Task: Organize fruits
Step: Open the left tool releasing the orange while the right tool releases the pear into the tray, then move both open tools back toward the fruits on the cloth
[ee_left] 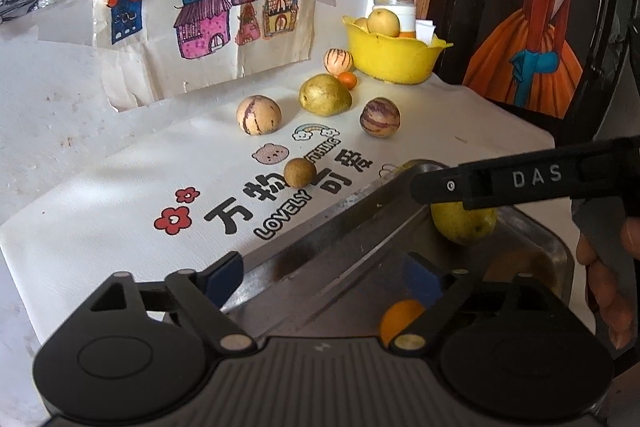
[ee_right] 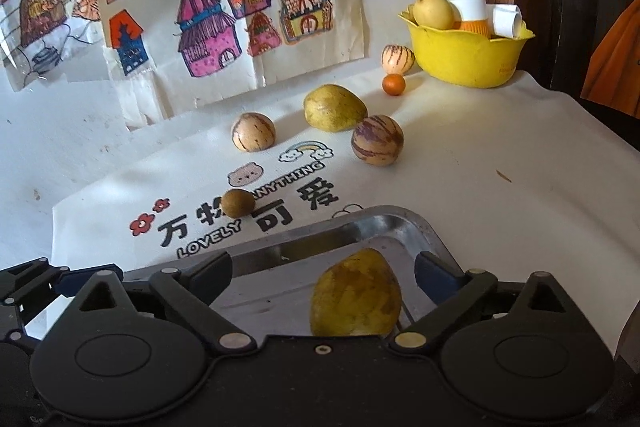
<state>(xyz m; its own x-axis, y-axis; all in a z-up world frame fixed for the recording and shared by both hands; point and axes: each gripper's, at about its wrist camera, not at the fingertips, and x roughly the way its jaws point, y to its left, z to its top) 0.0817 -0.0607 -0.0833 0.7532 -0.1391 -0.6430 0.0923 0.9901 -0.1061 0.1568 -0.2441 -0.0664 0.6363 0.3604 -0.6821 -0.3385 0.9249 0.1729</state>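
Right tool (ee_right: 324, 277): released, jaws spread wide over the near steel tray (ee_right: 384, 223); nothing pinched.
Between right pads: yellow-green pear (ee_right: 356, 295), lying on the tray floor, clear of both blue fingers (ee_right: 434, 277).
Left tool (ee_left: 324, 279): also released, spread wide over the tray's left rim (ee_left: 360, 199); small orange (ee_left: 400, 319) low by the right-side finger, contact too hidden to tell.
Pear seen from left view: resting in the tray (ee_left: 464, 223), partly under the black arm of the other tool.
Worktop (ee_right: 500, 147): white printed cloth, loose fruit spread beyond the tray.
Near fruit: small brown round fruit (ee_right: 238, 203) just left of the tray's far edge.
Middle fruit: pale striped melon (ee_right: 253, 131) left, second pear (ee_right: 334, 107) centre, purple-striped melon (ee_right: 377, 140) right.
Far fruit: tiny orange (ee_right: 393, 84) and another striped melon (ee_right: 397, 59), beside the yellow bowl (ee_right: 468, 55).
Handling, pears: probably firm but bruisable, smooth skin; best taken across the widest belly, gentle squeeze.
Handling, melons: likely heavier, round, prone to rolling; centre the pads on the equator.
Handling, small fruit: light, liable to squirt out; close slowly, pads square.
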